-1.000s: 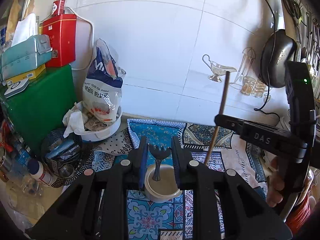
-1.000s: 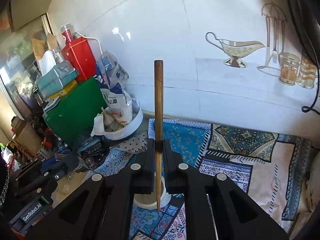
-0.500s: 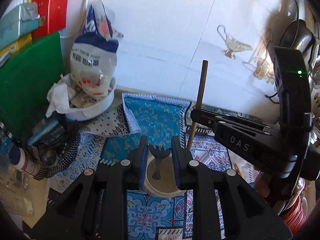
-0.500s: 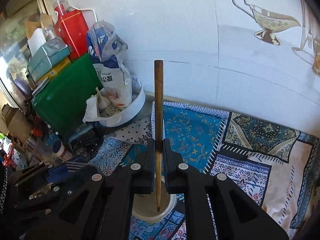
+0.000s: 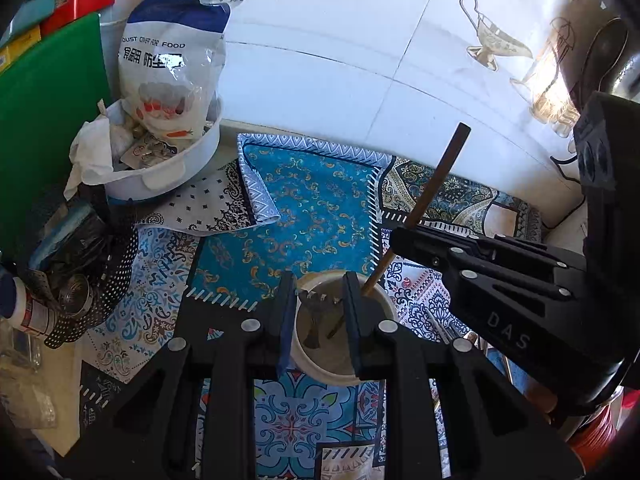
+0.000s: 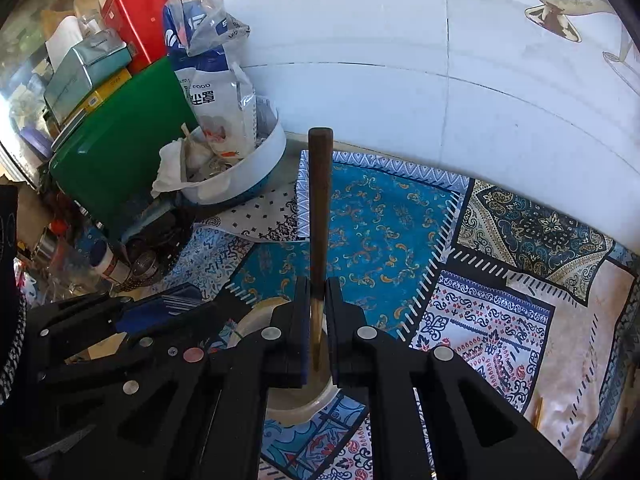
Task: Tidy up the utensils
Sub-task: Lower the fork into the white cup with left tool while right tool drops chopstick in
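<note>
Wooden chopstick [image 6: 319, 216] lowered into the cream cup [image 5: 320, 364] — its tip is inside.
Right gripper [image 6: 318, 312], marked "DAS", has fingers clamped on it; left gripper [image 5: 316, 304] fingers stand apart, straddling the cup's fork [image 5: 314, 320]. Bag [image 5: 168, 60] reads "FOOD".

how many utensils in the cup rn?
2. A dark fork rests inside the cup, between the open left claw fingers. A wooden chopstick, clamped in the right claw, has its tip inside. Fingers may hide more.
</note>
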A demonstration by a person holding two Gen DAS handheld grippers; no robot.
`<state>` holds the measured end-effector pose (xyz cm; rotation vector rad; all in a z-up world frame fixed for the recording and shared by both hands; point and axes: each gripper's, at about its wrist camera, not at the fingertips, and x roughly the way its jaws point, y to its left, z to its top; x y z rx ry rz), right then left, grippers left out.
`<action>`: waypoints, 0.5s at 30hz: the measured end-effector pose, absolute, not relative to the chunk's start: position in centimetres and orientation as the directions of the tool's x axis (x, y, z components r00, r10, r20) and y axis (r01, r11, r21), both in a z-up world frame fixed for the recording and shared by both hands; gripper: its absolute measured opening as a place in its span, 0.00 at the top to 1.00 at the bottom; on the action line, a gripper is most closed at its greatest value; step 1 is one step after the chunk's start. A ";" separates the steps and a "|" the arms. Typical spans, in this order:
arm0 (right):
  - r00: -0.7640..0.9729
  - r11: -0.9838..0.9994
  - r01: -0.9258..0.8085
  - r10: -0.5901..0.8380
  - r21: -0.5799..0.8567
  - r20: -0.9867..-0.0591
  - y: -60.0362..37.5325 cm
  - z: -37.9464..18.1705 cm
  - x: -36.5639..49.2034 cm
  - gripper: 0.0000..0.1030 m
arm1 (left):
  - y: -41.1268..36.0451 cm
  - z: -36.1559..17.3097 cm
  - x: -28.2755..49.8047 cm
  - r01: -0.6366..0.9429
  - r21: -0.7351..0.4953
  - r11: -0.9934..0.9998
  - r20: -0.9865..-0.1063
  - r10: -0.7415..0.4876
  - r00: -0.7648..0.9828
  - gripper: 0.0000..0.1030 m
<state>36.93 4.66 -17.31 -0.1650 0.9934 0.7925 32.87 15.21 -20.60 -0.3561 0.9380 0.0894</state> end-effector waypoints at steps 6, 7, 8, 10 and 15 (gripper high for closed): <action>0.299 0.719 -0.664 0.508 0.206 -0.808 4.4 -17.1 36.8 0.92 | 15.0 -20.2 33.1 -0.217 -0.256 0.942 -0.799 -0.080 0.596 0.79; 0.298 0.719 -0.663 0.509 0.208 -0.808 4.3 -17.0 36.7 0.91 | 14.8 -20.0 33.0 -0.215 -0.248 0.945 -0.796 -0.072 0.600 0.79; 0.298 0.720 -0.662 0.510 0.210 -0.807 4.1 -16.9 36.7 0.87 | 14.8 -19.8 33.0 -0.213 -0.245 0.946 -0.794 -0.069 0.604 0.79; 0.310 0.722 -0.660 0.512 0.206 -0.801 3.7 -16.5 36.3 0.83 | 14.7 -19.4 32.8 -0.209 -0.243 0.947 -0.789 -0.068 0.610 0.79; 0.350 0.731 -0.658 0.509 0.180 -0.786 2.7 -15.1 35.3 0.81 | 14.3 -18.1 31.9 -0.199 -0.246 0.949 -0.770 -0.066 0.635 0.79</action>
